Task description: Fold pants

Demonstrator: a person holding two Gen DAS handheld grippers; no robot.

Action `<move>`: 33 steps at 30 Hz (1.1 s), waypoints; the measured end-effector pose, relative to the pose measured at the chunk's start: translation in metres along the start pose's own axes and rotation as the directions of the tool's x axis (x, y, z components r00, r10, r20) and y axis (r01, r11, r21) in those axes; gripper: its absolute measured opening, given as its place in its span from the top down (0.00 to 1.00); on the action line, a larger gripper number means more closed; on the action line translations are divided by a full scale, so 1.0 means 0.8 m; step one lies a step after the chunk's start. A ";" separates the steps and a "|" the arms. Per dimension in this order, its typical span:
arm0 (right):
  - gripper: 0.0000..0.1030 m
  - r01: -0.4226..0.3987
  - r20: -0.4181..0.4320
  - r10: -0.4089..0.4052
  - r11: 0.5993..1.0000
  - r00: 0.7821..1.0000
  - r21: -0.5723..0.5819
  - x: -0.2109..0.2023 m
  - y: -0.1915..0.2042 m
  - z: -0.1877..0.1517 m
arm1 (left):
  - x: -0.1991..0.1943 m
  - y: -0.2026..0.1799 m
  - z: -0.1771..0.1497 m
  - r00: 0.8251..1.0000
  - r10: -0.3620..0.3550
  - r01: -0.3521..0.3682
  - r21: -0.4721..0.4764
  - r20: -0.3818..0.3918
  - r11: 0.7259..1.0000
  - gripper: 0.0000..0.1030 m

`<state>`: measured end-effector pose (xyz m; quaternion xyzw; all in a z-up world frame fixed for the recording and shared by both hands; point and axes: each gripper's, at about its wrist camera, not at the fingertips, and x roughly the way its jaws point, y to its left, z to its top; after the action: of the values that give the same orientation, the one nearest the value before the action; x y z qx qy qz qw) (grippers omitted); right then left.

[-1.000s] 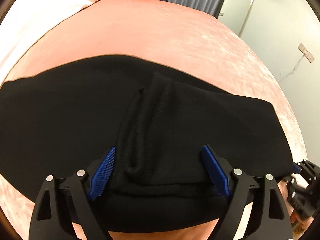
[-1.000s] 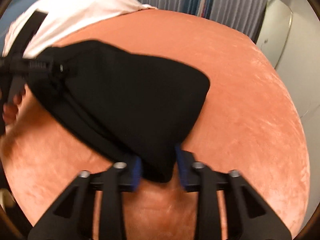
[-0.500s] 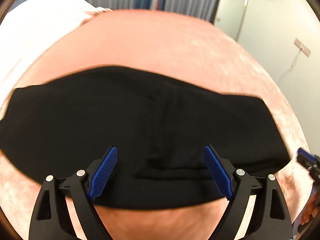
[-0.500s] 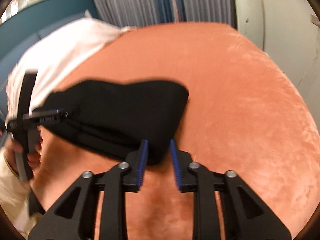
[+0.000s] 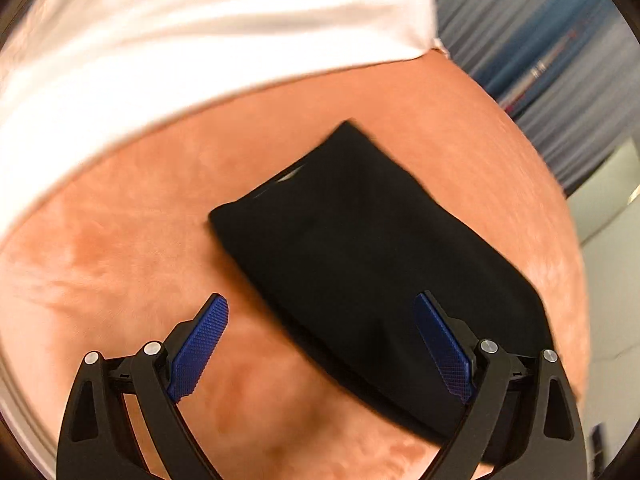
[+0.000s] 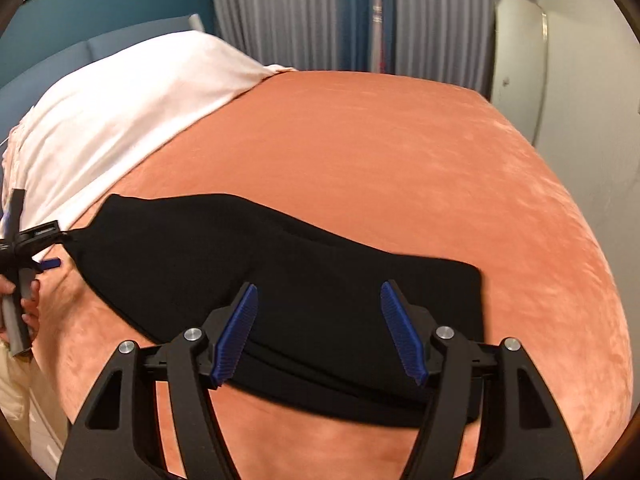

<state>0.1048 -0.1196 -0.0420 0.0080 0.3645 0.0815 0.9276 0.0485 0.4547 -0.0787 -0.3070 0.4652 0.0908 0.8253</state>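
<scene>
Lying folded on the orange bedspread [image 6: 400, 168], black pants [image 6: 280, 280] look finished; left gripper [image 5: 320, 344] and right gripper [image 6: 320, 328] spread, empty.

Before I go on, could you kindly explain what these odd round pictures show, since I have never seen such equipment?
There is no robot here: a person holds a two-finger black gripper with blue pads in each hand, each carrying a fisheye camera looking along its fingers. One picture comes from the left gripper, the other from the right gripper. Both are open and hold nothing. The folded black fabric pants lie on an orange velvety bed cover, with a white sheet behind.
</scene>
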 end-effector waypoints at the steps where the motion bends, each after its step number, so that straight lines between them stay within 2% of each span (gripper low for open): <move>1: 0.38 -0.010 -0.003 0.010 1.000 1.000 -0.003 0.007 0.008 0.004 | 0.011 0.007 0.005 1.000 -0.025 0.024 -0.032 -0.018 0.999 0.11; 2: 0.36 -0.011 -0.009 0.011 1.000 1.000 -0.015 0.010 0.023 0.003 | 0.022 0.016 0.009 0.998 -0.051 0.049 -0.060 -0.036 0.997 0.11; 4: 0.34 -0.001 -0.026 0.001 0.999 1.000 -0.036 0.018 0.046 0.003 | 0.030 0.020 0.012 0.998 -0.063 0.061 -0.073 -0.022 0.995 0.11; 6: 0.34 -0.005 -0.048 0.004 0.999 0.999 -0.038 0.028 0.058 0.007 | 0.028 0.016 0.011 0.999 -0.044 0.045 -0.046 0.004 0.998 0.12; 8: 0.34 -0.008 -0.053 0.006 0.999 0.999 -0.035 0.032 0.067 0.008 | 0.030 0.006 0.010 0.999 -0.009 0.010 -0.011 0.033 1.000 0.20; 9: 0.34 -0.008 -0.056 0.006 0.999 0.998 -0.035 0.035 0.068 0.011 | 0.038 -0.005 0.014 0.999 0.008 -0.008 0.003 0.046 1.000 0.37; 10: 0.34 -0.005 -0.056 0.003 0.999 0.998 -0.033 0.035 0.068 0.011 | 0.035 -0.007 0.012 0.998 0.016 -0.017 0.021 0.058 1.000 0.65; 11: 0.34 -0.003 -0.057 0.002 1.000 0.998 -0.030 0.035 0.067 0.010 | 0.036 -0.012 0.010 0.999 -0.006 0.005 0.024 0.051 1.000 0.81; 12: 0.33 0.002 -0.058 -0.003 1.000 0.998 -0.029 0.033 0.070 0.010 | 0.038 -0.010 0.009 0.998 -0.038 0.038 0.010 0.042 0.999 0.87; 14: 0.32 0.028 -0.066 -0.029 0.999 0.997 -0.029 0.032 0.066 0.008 | 0.033 -0.020 0.010 0.998 -0.035 0.033 0.026 0.061 0.999 0.89; 16: 0.32 0.048 -0.071 -0.048 0.999 0.996 -0.007 0.029 0.053 0.006 | 0.023 -0.056 0.009 0.993 -0.025 0.014 0.098 0.113 0.995 0.90; 18: 0.32 0.076 -0.071 -0.074 0.997 0.995 0.030 0.023 0.028 0.003 | -0.004 -0.101 0.001 0.985 -0.043 0.008 0.209 0.165 0.978 0.90; 21: 0.32 0.115 -0.069 -0.109 0.989 0.992 0.090 0.012 -0.012 -0.004 | -0.039 -0.196 -0.021 0.971 -0.102 0.010 0.393 0.214 0.919 0.90; 24: 0.32 0.146 -0.069 -0.137 0.976 0.988 0.158 -0.003 -0.060 -0.013 | -0.073 -0.294 -0.081 0.957 -0.203 0.045 0.584 0.209 0.810 0.90; 25: 0.32 0.154 -0.067 -0.144 0.973 0.987 0.172 -0.008 -0.073 -0.016 | -0.076 -0.315 -0.094 0.955 -0.225 0.060 0.615 0.194 0.786 0.90; 27: 0.32 0.170 -0.064 -0.160 0.964 0.985 0.204 -0.020 -0.100 -0.024 | -0.071 -0.376 -0.138 0.953 -0.272 0.109 0.690 0.131 0.716 0.90; 30: 0.32 0.188 -0.065 -0.177 0.954 0.982 0.233 -0.036 -0.136 -0.035 | -0.042 -0.441 -0.191 0.961 -0.275 0.156 0.746 0.037 0.647 0.90; 33: 0.32 0.198 -0.073 -0.185 0.948 0.980 0.251 -0.043 -0.166 -0.046 | -0.025 -0.468 -0.258 0.963 -0.264 0.206 0.777 -0.054 0.595 0.90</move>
<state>0.0748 -0.2577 -0.0556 0.0906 0.3933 -0.0565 0.9132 0.0536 0.0380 0.0172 0.0229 0.3860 -0.2177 0.8962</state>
